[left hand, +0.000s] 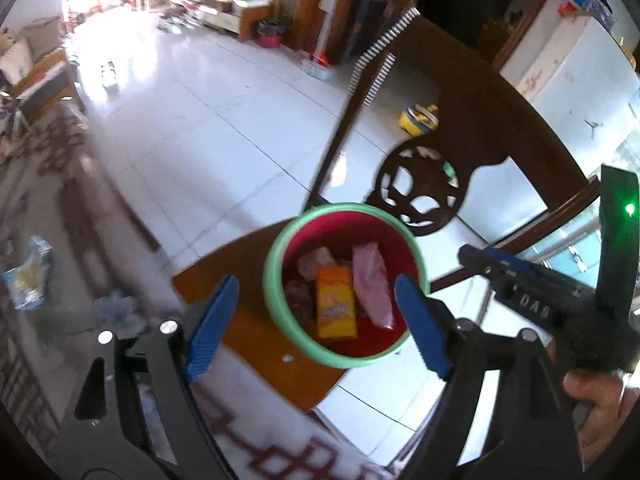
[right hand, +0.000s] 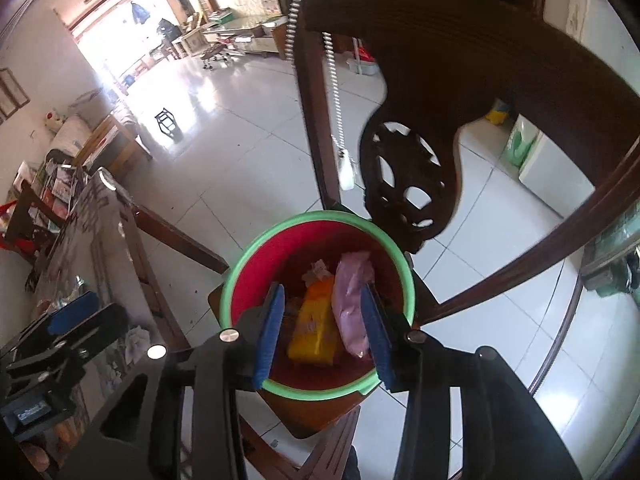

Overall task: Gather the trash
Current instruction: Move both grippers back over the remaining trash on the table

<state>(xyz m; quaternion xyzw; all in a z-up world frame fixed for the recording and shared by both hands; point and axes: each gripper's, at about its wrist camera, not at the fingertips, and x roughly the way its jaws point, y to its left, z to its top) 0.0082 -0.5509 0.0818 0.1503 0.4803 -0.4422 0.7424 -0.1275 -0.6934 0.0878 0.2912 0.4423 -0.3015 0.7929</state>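
Observation:
A red bin with a green rim [left hand: 280,248] [right hand: 236,268] stands on a wooden chair seat [left hand: 260,344]. Inside lie an orange packet [left hand: 336,304] [right hand: 314,332], a pink wrapper [left hand: 372,284] [right hand: 352,296] and crumpled paper [left hand: 316,262]. My left gripper [left hand: 320,320] is open and empty, hovering above the bin. My right gripper [right hand: 326,332] is open and empty, directly over the bin's mouth; it also shows in the left wrist view [left hand: 520,284]. The left gripper shows at the left edge of the right wrist view [right hand: 76,320].
The chair's dark carved back [left hand: 424,184] [right hand: 404,176] rises just behind the bin. A patterned table [left hand: 44,208] [right hand: 92,240] at left holds a blue-white wrapper [left hand: 28,276] and crumpled plastic [left hand: 118,312]. White tiled floor [left hand: 208,120] lies beyond.

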